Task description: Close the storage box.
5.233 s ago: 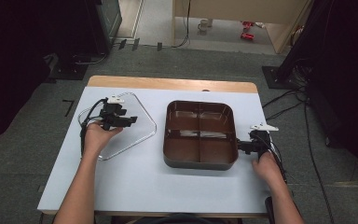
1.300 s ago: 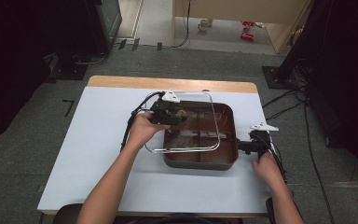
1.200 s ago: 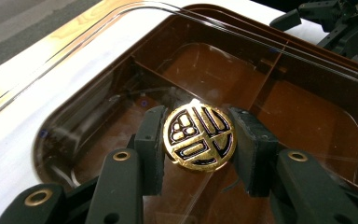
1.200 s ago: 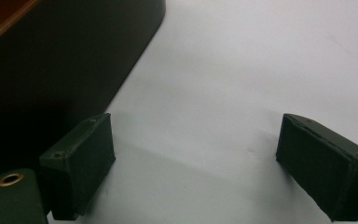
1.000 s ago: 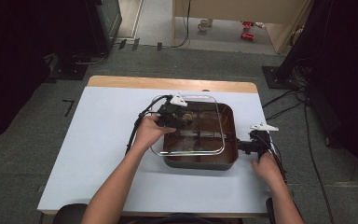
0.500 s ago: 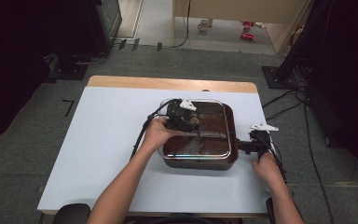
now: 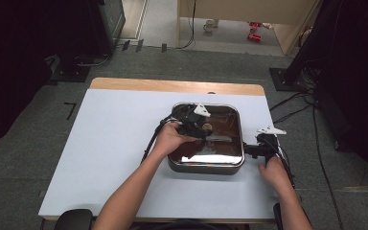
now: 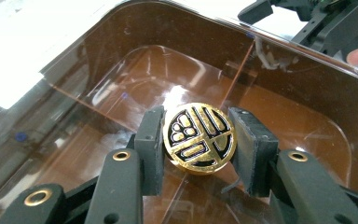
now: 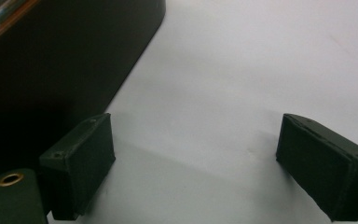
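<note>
Lid (image 7: 206, 139) sits over the pot (image 7: 206, 165), my left gripper (image 8: 198, 140) clamped on its gold knob (image 8: 199, 137); right gripper (image 9: 193, 163) wide, empty, beside the pot wall; I'd square edges to the rim, then let go gently.

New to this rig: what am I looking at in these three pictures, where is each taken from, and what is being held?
A person sits at a white table, holding a two-jaw gripper in each hand. One picture looks down from above; the other two come from cameras riding on the grippers. The left gripper is shut on the round gold-and-black knob of a clear lid, which sits over a brown compartment tray. The right gripper rests open on the table beside the tray's right edge, holding nothing.
</note>
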`<state>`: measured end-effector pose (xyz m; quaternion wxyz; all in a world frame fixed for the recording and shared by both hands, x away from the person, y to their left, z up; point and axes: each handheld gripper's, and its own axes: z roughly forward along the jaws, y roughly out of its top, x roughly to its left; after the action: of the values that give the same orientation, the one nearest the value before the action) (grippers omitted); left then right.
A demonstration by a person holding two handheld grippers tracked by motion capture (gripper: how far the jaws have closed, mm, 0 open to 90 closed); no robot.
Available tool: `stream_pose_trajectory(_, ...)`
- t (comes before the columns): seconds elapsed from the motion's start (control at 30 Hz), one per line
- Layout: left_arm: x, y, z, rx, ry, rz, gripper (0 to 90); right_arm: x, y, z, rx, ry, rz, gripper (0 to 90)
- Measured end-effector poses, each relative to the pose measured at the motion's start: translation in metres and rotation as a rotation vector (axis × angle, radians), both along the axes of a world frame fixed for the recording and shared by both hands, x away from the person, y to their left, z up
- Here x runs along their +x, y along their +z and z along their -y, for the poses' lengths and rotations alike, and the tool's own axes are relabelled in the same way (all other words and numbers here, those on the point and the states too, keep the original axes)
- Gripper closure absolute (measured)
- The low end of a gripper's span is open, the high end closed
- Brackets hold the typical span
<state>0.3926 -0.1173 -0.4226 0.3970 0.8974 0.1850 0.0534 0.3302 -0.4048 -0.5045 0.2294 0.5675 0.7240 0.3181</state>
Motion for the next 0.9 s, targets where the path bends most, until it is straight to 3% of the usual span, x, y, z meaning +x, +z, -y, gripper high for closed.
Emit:
stream_pose_trajectory(0.4, 0.002, -0.002, -0.002, -0.008, -0.004, -0.025, 57.3, 0.000, 0.000, 0.000, 0.000, 0.000, 0.000, 10.6)
stream_pose_trajectory(0.63, 0.002, 0.003, -0.007, -0.012, 0.019, -0.059, 36.7, 0.000, 0.000, 0.000, 0.000, 0.000, 0.001, 10.6)
stream_pose_trajectory(0.83, -0.005, 0.008, -0.017, -0.022, 0.042, -0.021, 29.9, 0.000, 0.000, 0.000, 0.000, 0.000, 0.001, 10.6)
stream_pose_trajectory(0.9, -0.008, 0.008, -0.021, -0.023, 0.043, -0.027, 28.8, 0.000, 0.000, 0.000, 0.001, -0.001, 0.000, 10.6)
